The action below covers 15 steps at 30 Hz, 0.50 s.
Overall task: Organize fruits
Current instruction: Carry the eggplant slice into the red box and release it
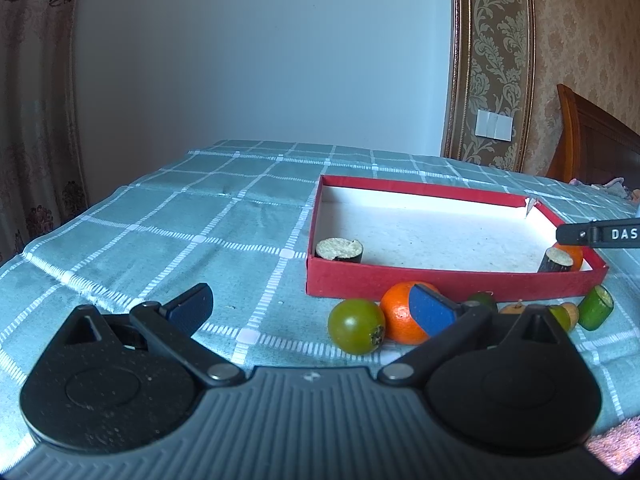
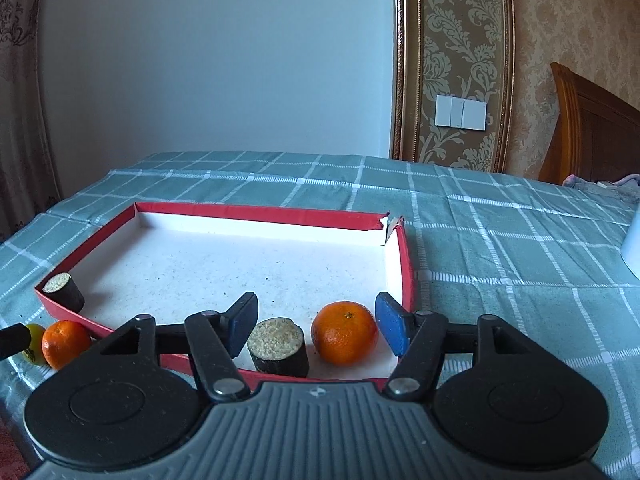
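Observation:
A red tray [image 1: 440, 280] with a white floor lies on the checked cloth; it also shows in the right wrist view [image 2: 408, 264]. In the left wrist view my left gripper [image 1: 312, 312] is open and empty, low over the cloth. A green fruit [image 1: 356, 326] and an orange [image 1: 400, 316] lie outside the tray's front wall by its right finger. My right gripper [image 2: 316, 324] is open over the tray's near right corner, where a dark cylinder piece [image 2: 278, 346] and an orange [image 2: 344, 332] sit between its fingers. A second dark piece [image 2: 64, 290] sits in the left corner.
More fruit pieces lie outside the tray's front wall: a green cut piece [image 1: 596, 306] and small ones behind my right finger. Another orange [image 2: 66, 342] shows outside the tray at left. A white object [image 2: 632, 248] stands at the right edge. A wooden headboard [image 1: 592, 140] is behind.

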Available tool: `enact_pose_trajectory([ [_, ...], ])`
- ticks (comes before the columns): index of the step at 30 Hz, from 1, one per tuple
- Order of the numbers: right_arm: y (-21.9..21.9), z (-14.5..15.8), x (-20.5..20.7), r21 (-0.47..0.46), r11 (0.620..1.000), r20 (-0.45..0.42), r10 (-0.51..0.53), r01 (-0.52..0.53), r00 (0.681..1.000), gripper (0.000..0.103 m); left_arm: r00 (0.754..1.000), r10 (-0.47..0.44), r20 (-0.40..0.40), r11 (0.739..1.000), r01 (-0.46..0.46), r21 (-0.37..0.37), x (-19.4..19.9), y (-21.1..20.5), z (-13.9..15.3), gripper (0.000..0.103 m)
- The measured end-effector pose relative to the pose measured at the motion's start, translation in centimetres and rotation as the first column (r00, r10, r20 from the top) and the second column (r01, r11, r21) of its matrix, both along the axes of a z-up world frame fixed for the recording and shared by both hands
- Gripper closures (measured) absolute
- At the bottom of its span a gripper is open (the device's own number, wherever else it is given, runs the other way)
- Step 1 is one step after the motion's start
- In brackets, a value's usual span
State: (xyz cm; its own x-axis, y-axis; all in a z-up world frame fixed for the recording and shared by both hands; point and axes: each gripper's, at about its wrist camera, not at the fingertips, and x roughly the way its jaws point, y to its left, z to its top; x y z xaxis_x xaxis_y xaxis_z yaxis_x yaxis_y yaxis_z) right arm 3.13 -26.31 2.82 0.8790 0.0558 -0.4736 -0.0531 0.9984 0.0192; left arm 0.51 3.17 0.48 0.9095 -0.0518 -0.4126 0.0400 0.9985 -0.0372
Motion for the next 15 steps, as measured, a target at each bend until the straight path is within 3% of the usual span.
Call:
enact_pose_trajectory([
  [3,-1.3,0.4,-2.2,0.045,0.999,0.034,-0.025,0.024,0.999,0.039,1.0,0.001,0.002,1.0,-0.001,0.0,0.0,0.0,0.0,0.0],
  [7,-3.6,-0.1,-5.3,0.136,0.989,0.057,-0.075,0.066,0.996,0.025,1.0,-0.003,0.004,1.0,0.003,0.004,0.0,0.0,0.0,0.0],
  [15,-6.8,-2.2,-8.0,0.306,0.944,0.075,-0.157,0.127,0.985,0.021,1.0,-0.021,0.02,0.999,0.021,0.025,-0.3,-0.3,0.0,0.001],
])
